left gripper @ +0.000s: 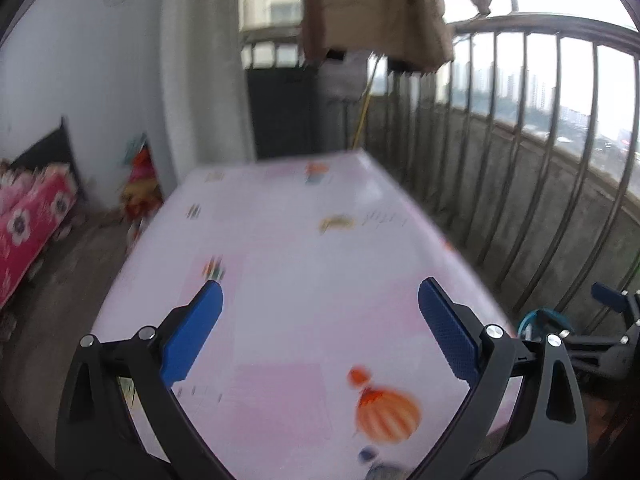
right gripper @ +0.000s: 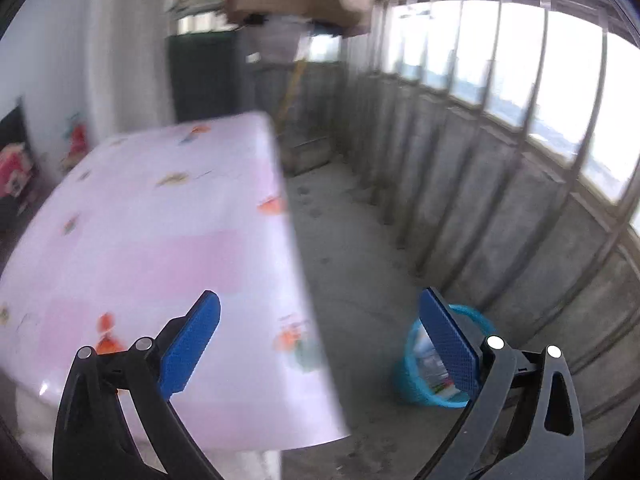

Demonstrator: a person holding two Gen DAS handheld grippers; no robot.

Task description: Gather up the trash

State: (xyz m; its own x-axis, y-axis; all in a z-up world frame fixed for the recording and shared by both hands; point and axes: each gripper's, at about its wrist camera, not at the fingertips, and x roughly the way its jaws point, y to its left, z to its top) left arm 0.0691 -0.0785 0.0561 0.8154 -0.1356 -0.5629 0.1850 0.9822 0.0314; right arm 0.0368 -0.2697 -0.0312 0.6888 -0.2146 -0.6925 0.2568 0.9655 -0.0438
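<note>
A blue bin (right gripper: pixel 416 376) stands on the concrete floor to the right of the table, with trash inside it (right gripper: pixel 428 360); its rim also shows in the left wrist view (left gripper: pixel 542 316). My left gripper (left gripper: pixel 320 300) is open and empty above the pink table (left gripper: pixel 280 240). My right gripper (right gripper: pixel 320 308) is open and empty over the table's right edge (right gripper: pixel 296 240), its right finger in front of the bin. The right gripper also shows at the right edge of the left wrist view (left gripper: pixel 612 300). No loose trash shows on the table.
The table has a pink cloth with small prints. A balcony railing (left gripper: pixel 540 140) on a low concrete wall (right gripper: pixel 520 220) runs along the right. A coat (left gripper: pixel 376 12) hangs at the back. A dark panel (left gripper: pixel 280 112) and red floral bedding (left gripper: pixel 28 220) lie beyond.
</note>
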